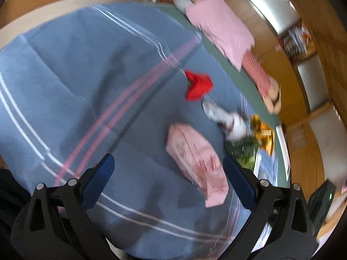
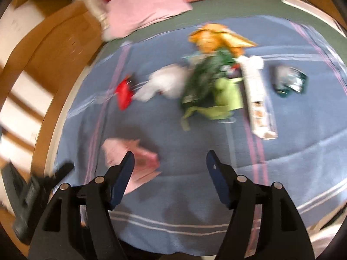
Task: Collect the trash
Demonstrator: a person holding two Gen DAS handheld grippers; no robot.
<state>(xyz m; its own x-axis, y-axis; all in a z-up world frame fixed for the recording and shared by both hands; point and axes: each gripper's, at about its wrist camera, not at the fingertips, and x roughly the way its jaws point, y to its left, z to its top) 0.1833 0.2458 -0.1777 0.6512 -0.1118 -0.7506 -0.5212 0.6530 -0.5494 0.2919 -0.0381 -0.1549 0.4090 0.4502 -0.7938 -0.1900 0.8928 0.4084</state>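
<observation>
Right wrist view: both grippers' fingers spread, empty. Pink carton (image 2: 130, 162) at 7 o'clock, red wrapper (image 2: 123, 94), green bags (image 2: 208, 91) uncollected on blue blanket (image 2: 195, 195). Task approx. at start.

We see bare blue blanket (image 2: 173, 184) in front of the right gripper (image 2: 170, 158). Beyond it the green wrapper pile (image 2: 208, 86) and the long white packet (image 2: 258, 99) block the middle. A pink carton (image 1: 195, 162) lies between the left gripper's (image 1: 168, 162) spread jaws; the blanket left of it lies bare.
</observation>
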